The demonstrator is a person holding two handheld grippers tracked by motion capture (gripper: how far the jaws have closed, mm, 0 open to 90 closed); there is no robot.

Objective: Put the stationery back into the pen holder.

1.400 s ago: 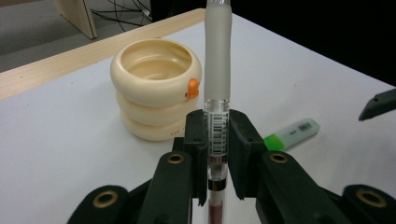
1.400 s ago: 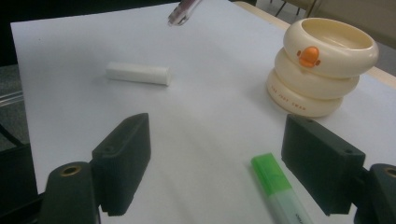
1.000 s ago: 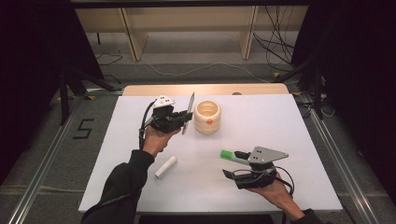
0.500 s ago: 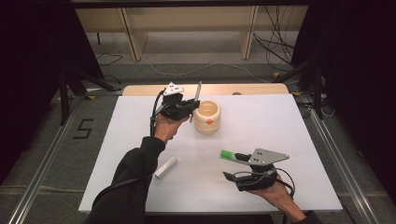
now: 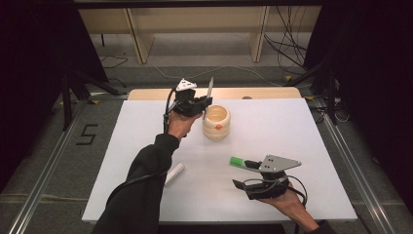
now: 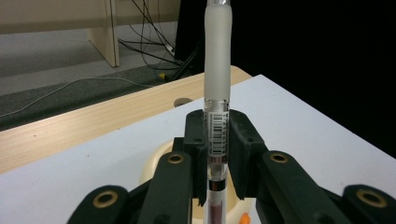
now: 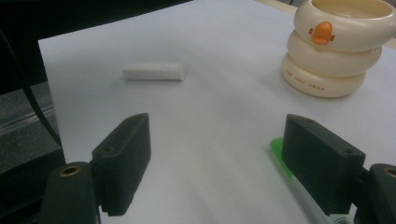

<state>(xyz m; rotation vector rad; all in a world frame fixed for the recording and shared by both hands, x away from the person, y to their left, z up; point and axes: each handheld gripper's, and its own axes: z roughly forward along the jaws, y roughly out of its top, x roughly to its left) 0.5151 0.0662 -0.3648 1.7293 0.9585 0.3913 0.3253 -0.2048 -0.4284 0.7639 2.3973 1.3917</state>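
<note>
- A person is sitting at a white table (image 5: 146,146) and holding a two-jaw gripper in each hand.
- The left gripper (image 5: 202,105) is hovering above the far left part of the table, just left of a cream cup (image 5: 216,122).
- Its jaws are clamping a pen (image 6: 217,107) upright. The pen's frosted barrel is rising above the jaws, and a barcode label is sitting between them. In the high view the pen (image 5: 210,88) is pointing up beside the cup's rim.
- The cup (image 7: 332,51) is looking like three stacked rings, with a small orange duck bill on its front.
- The right gripper (image 7: 217,163) is resting low at the near right of the table, and its jaws are standing wide apart, gripping nothing.
- A green-tipped marker (image 7: 292,175) is lying on the table against the inner side of one jaw; in the high view its green end (image 5: 237,161) is pointing left.
- A white cap (image 5: 174,174) is lying on its side near the person's left sleeve, well apart from both grippers.
</note>
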